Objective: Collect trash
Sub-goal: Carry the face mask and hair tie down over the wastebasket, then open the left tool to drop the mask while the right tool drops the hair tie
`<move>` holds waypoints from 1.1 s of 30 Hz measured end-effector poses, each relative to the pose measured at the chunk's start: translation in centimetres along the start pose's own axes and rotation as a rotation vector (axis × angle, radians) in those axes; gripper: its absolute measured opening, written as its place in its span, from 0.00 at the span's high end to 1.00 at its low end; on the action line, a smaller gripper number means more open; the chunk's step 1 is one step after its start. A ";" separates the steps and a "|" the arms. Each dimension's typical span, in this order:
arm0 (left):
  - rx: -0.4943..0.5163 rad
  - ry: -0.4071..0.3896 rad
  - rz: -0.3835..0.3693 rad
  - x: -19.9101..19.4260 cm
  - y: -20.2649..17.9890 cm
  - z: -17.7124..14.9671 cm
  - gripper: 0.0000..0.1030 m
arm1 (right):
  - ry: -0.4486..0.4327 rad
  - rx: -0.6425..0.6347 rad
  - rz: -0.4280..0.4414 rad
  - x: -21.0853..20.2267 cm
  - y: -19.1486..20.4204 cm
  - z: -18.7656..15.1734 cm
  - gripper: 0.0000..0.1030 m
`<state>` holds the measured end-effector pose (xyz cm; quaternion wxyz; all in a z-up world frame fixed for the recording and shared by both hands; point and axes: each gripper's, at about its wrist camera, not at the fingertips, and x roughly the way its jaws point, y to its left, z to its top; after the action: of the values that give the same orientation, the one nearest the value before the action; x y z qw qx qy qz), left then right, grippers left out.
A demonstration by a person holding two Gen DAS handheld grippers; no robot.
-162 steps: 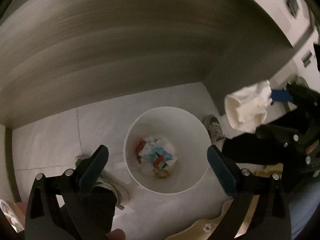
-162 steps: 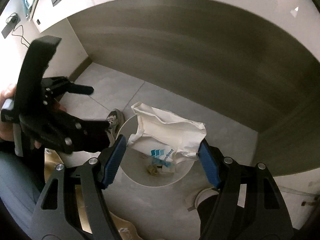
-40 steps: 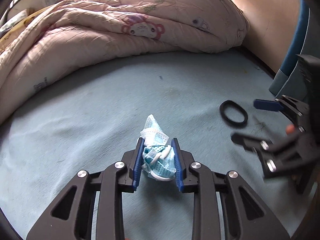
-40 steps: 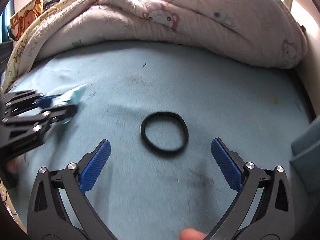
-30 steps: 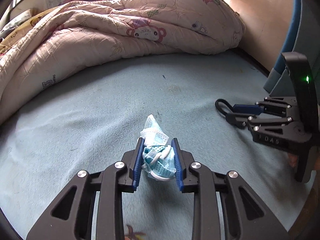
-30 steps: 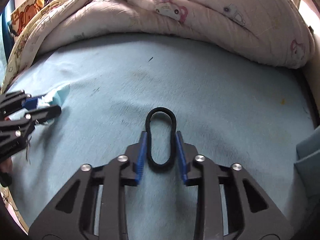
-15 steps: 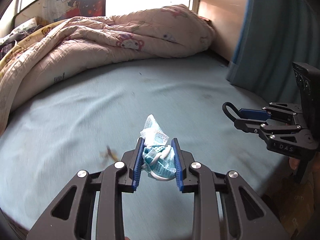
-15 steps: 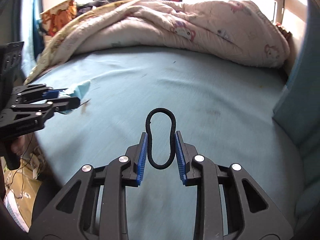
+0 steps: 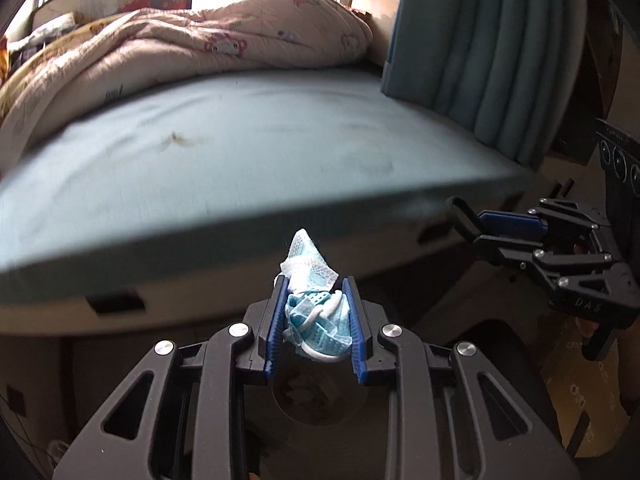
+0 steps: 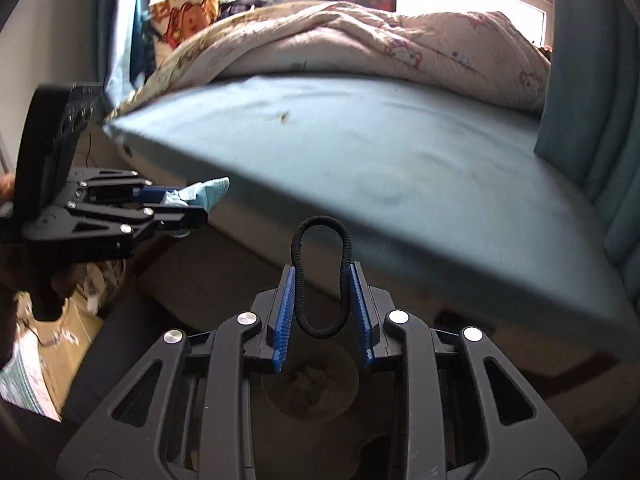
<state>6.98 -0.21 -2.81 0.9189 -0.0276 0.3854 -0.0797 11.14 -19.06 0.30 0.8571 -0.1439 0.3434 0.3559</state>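
A crumpled blue mask (image 9: 314,312) is gripped in the left claw (image 9: 316,320), and a black hair tie (image 10: 322,276) is pinched into a narrow loop by the right claw (image 10: 322,314). Both are held off the bed (image 9: 224,168), above a bin (image 10: 310,392) seen dimly on the floor below. The mask is judged light, soft and easily crushed; any fold serves as a hold. The tie is judged light and springy, likely to slip or snap round if released, so its sides are best squeezed. Its long axis runs forward along the claw fingers; the mask's peak points forward too.
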 end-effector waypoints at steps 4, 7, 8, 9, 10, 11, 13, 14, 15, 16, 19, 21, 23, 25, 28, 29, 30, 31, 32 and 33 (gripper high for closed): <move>-0.012 0.042 -0.014 1.6 -0.9 -4.4 0.75 | 0.041 0.004 0.008 1.3 1.4 -4.4 0.76; -0.025 0.082 -0.025 3.4 -1.1 -7.4 0.75 | 0.066 0.016 0.005 2.6 1.8 -7.2 0.76; -0.025 0.090 -0.024 3.9 -1.2 -8.2 0.74 | 0.071 0.020 0.007 3.0 1.9 -7.9 0.76; -0.026 0.099 -0.023 4.7 -1.2 -9.3 0.74 | 0.079 0.027 0.009 3.6 2.0 -8.8 0.76; -0.032 0.107 -0.025 5.3 -1.0 -9.7 0.74 | 0.085 0.032 0.012 4.1 2.1 -9.6 0.76; -0.038 0.116 -0.030 5.9 -1.0 -10.3 0.74 | 0.090 0.029 0.013 4.7 2.3 -10.5 0.76; -0.033 0.127 -0.028 7.2 -0.9 -11.6 0.74 | 0.092 0.020 0.007 5.5 2.6 -11.6 0.76; -0.027 0.135 -0.023 8.0 -0.9 -12.3 0.74 | 0.095 0.021 0.010 6.0 2.6 -12.2 0.76; -0.027 0.142 -0.025 8.6 -0.8 -12.8 0.74 | 0.100 0.025 0.018 6.6 2.6 -12.8 0.76; -0.032 0.155 -0.028 9.5 -0.7 -13.4 0.74 | 0.106 0.031 0.020 7.4 2.5 -13.5 0.76; -0.032 0.200 -0.042 12.3 -0.4 -15.0 0.74 | 0.126 0.037 0.018 9.6 2.1 -15.0 0.76; -0.029 0.232 -0.052 14.3 -0.3 -16.0 0.74 | 0.144 0.048 0.017 11.1 1.6 -15.9 0.76; -0.027 0.258 -0.053 16.2 -0.3 -16.9 0.74 | 0.174 0.077 0.026 13.1 0.7 -16.8 0.76; -0.031 0.284 -0.057 18.2 -0.2 -17.6 0.74 | 0.192 0.095 0.037 14.5 0.2 -17.4 0.76; -0.040 0.314 -0.063 20.4 0.0 -18.2 0.72 | 0.236 0.121 0.053 16.8 -0.4 -18.0 0.75; -0.040 0.319 -0.063 20.9 0.0 -18.2 0.71 | 0.246 0.121 0.053 17.3 -0.5 -18.1 0.75; -0.038 0.325 -0.065 21.5 0.0 -18.3 0.67 | 0.256 0.122 0.054 18.0 -0.7 -18.0 0.75; -0.037 0.329 -0.067 21.7 0.1 -18.3 0.62 | 0.261 0.122 0.059 18.6 -0.9 -17.9 0.75; -0.035 0.333 -0.067 22.0 0.2 -18.3 0.53 | 0.263 0.121 0.060 18.9 -0.9 -17.9 0.75; -0.035 0.336 -0.062 22.3 0.3 -18.0 0.37 | 0.269 0.120 0.062 19.3 -1.1 -17.9 0.75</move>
<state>9.61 -3.45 -31.18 0.8380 -0.0419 0.5338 -0.1049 13.06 -18.71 -25.97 0.7991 -0.1282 0.4799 0.3386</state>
